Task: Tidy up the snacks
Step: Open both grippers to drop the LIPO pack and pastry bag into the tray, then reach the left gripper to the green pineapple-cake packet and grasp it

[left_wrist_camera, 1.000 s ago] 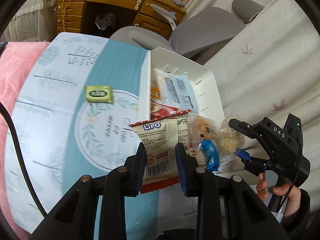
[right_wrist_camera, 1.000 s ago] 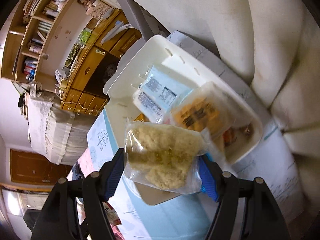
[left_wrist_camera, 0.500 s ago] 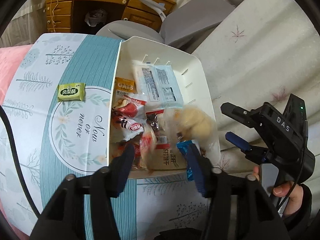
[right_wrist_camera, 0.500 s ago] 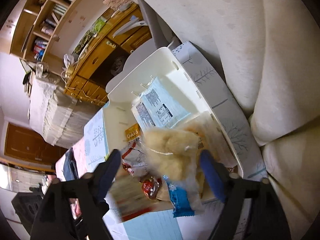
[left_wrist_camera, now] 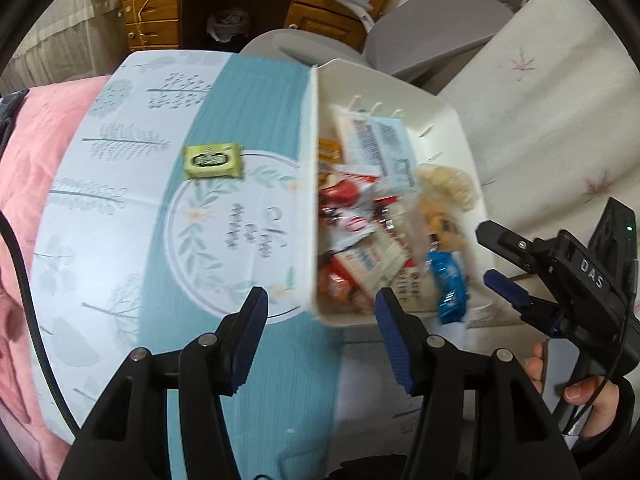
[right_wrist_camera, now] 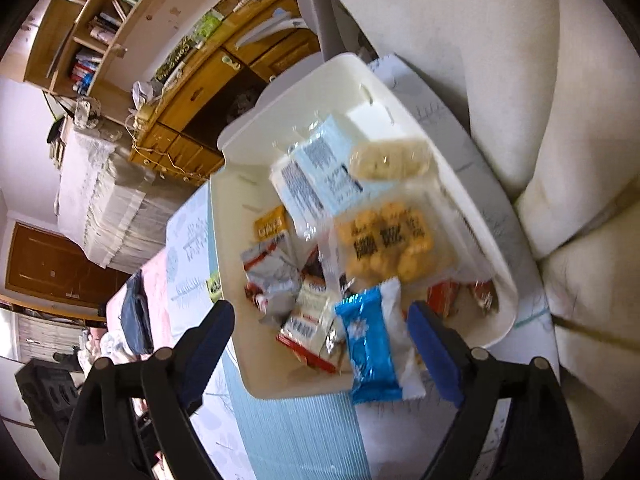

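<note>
Both grippers hang with their blue-padded fingers spread wide and nothing between them. The left gripper (left_wrist_camera: 320,332) hovers above the near end of the white plastic bin (left_wrist_camera: 452,120), its left finger over the teal-and-white printed tablecloth (left_wrist_camera: 100,216) and its right finger over the bin's near corner, touching neither as far as the view shows. The right gripper (right_wrist_camera: 322,346) is likewise open over the bin's near edge; seen from the left wrist it (left_wrist_camera: 508,264) sits just to the right of the bin, held by the person's right hand (left_wrist_camera: 580,392) wrapped round its black handle, fingers curled, wrist low. The bin is heaped with snack packets: a pale blue-and-white packet (right_wrist_camera: 320,168) at the far end with a clear bag of pale puffed snacks (right_wrist_camera: 388,160) lying partly on it, a clear bag of golden-yellow pieces (right_wrist_camera: 384,240) in the middle, a small orange packet (right_wrist_camera: 272,226), red-and-white wrappers (right_wrist_camera: 272,272), and a blue foil packet (right_wrist_camera: 372,348) that hangs over the near rim onto the cloth. One green snack packet (left_wrist_camera: 213,160) lies alone on the tablecloth, left of the bin and well apart from it. A pink quilt (left_wrist_camera: 28,152) borders the cloth's left side.
</note>
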A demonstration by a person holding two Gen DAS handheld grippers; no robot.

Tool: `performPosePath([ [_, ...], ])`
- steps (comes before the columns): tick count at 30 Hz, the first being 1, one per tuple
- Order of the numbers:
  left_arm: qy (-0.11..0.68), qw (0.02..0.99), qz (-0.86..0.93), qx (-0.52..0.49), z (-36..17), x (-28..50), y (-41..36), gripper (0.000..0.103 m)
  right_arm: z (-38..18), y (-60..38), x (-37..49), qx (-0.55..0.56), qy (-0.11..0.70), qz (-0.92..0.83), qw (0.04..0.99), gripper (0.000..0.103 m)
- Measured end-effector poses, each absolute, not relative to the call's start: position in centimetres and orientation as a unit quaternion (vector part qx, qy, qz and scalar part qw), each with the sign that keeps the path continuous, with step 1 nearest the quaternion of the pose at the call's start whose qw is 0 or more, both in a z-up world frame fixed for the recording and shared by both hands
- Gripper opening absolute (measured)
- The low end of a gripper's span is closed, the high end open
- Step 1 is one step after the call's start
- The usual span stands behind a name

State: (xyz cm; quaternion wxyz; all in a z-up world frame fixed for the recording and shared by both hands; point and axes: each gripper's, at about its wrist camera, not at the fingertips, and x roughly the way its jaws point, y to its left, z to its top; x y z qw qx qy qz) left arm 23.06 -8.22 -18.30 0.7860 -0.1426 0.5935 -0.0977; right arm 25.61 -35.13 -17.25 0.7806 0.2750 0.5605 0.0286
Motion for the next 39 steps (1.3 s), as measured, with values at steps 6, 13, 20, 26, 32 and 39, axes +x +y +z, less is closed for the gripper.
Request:
performPosePath([
  [6,0.602,0.788,-0.088,-0.090,-19.0,23.8,-5.7,0.055,-18.1,-33.6,24.3,0.279,0.571,0.017,0.772,0.089],
  [13,0.607,0.788,-0.108,-0.011,-20.3,26.8,-3.0,0.055,-17.9,-31.8,23.1,0.265,0.553,-0.006,0.790,0.089],
  [20,0.595,0.787,-0.152,0.060,-22.8,31.0,-1.6,0.055,-17.8,-30.3,22.3,0.241,0.530,-0.046,0.812,0.089],
  [26,0.572,0.783,-0.207,0.133,-25.6,34.2,-1.6,0.055,-17.9,-29.2,21.3,0.233,0.521,-0.085,0.817,0.089],
  [32,0.560,0.768,-0.261,0.169,-28.0,36.7,-2.0,0.055,-18.6,-28.4,20.5,0.213,0.519,-0.114,0.820,0.089],
  [39,0.555,0.744,-0.321,0.187,-31.0,38.7,-2.7,0.055,-19.7,-27.4,20.1,0.207,0.527,-0.135,0.813,0.089],
])
